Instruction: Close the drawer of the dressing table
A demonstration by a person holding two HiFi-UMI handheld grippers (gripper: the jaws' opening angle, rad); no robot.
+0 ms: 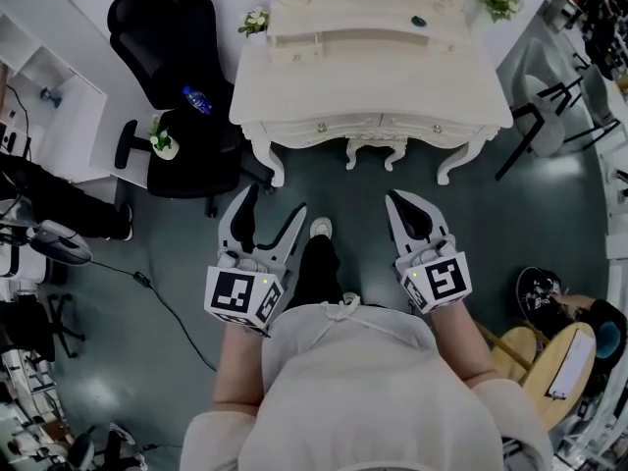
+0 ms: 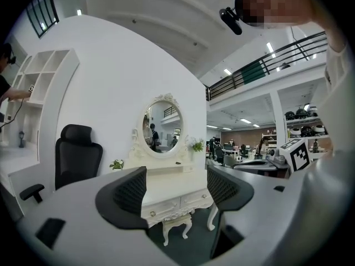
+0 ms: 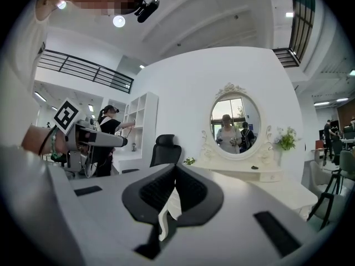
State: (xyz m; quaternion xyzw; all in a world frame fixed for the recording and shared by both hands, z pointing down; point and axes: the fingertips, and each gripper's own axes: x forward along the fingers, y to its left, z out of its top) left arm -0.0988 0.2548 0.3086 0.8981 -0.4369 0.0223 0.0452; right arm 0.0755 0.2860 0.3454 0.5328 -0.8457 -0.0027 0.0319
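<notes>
Although the dressing table [image 1: 373, 77] stands straight ahead of the person, both grippers hang well short of it, over the dark floor [image 1: 324, 180] in front of its legs. Its two drawers [image 1: 321, 127] run along the front under the top, each with a small knob, and from the head view both fronts look flush with the table's frame. The left gripper [image 1: 275, 201] points level at the table's left half with its jaws spread wide and nothing between them; through the gap its own view shows the drawers and the table's legs. The right gripper [image 1: 395, 200] points at the table's right half with its jaws pressed together, holding nothing. A small cream stool [image 1: 376, 151] is tucked under the table's middle, between the legs and just below the drawers. The person's shoe [image 1: 321, 229] rests on the floor in front of the table, between the two grippers. Just left of the table stands a black office chair [image 1: 162, 27] with a blue bottle [image 1: 196, 99] on its seat and a little potted plant [image 1: 163, 143] at its far side. On the table's top, by the oval mirror [image 2: 161, 125], sit sprigs of flowers [image 1: 255, 20], one at each back corner. Right of the table stands a pale chair [image 1: 540, 106] on black legs, and farther left of the table a person in black [image 1: 59, 204] stands by white shelves [image 1: 39, 86].
</notes>
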